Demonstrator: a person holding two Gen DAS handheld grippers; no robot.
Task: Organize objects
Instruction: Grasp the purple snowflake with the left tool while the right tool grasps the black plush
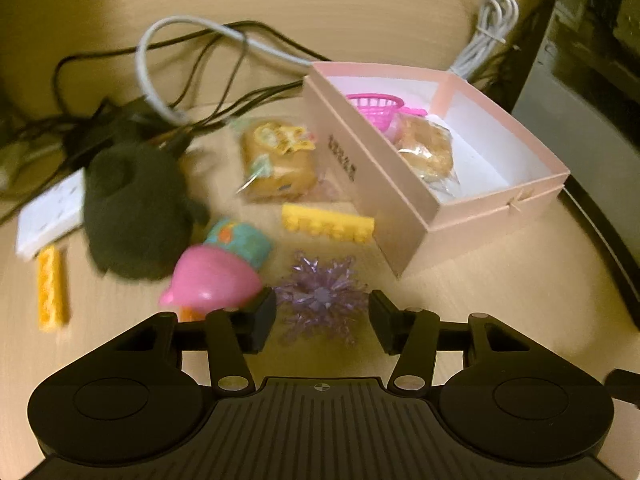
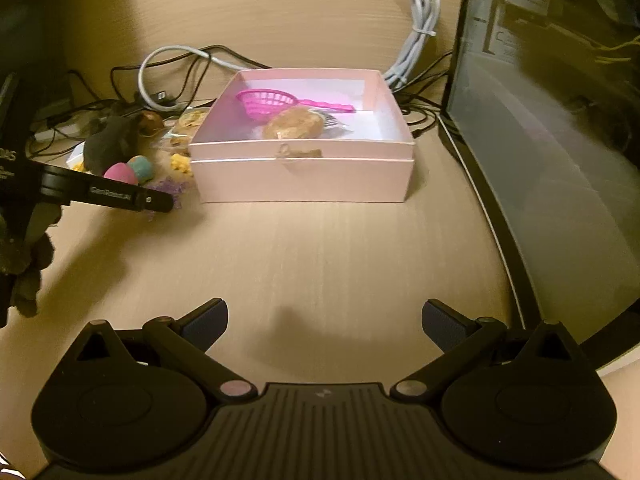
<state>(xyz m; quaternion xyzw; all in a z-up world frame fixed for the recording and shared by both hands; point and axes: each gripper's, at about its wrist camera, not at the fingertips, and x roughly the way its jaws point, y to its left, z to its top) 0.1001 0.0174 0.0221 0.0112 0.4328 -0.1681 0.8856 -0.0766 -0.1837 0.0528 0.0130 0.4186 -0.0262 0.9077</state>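
A pink box (image 1: 400, 216) (image 2: 304, 176) stands open on the wooden table, holding a pink toy basket (image 1: 374, 110) (image 2: 266, 102) and a wrapped bun (image 1: 426, 150) (image 2: 294, 124). My left gripper (image 1: 322, 316) is open, its jaws on either side of a purple spiky ball (image 1: 320, 296) lying on the table just left of the box; the jaws do not grip it. Beside it lie a pink and teal toy (image 1: 218, 270), a yellow block (image 1: 328, 222), another wrapped bun (image 1: 278, 160) and a dark plush (image 1: 134, 208). My right gripper (image 2: 324, 320) is open and empty, well in front of the box.
Tangled black and grey cables (image 1: 192, 64) lie behind the objects. An orange block (image 1: 51, 288) and a white card (image 1: 52, 210) sit at far left. A dark computer case (image 2: 560, 140) stands to the right of the box. The left gripper's arm (image 2: 108, 194) shows in the right view.
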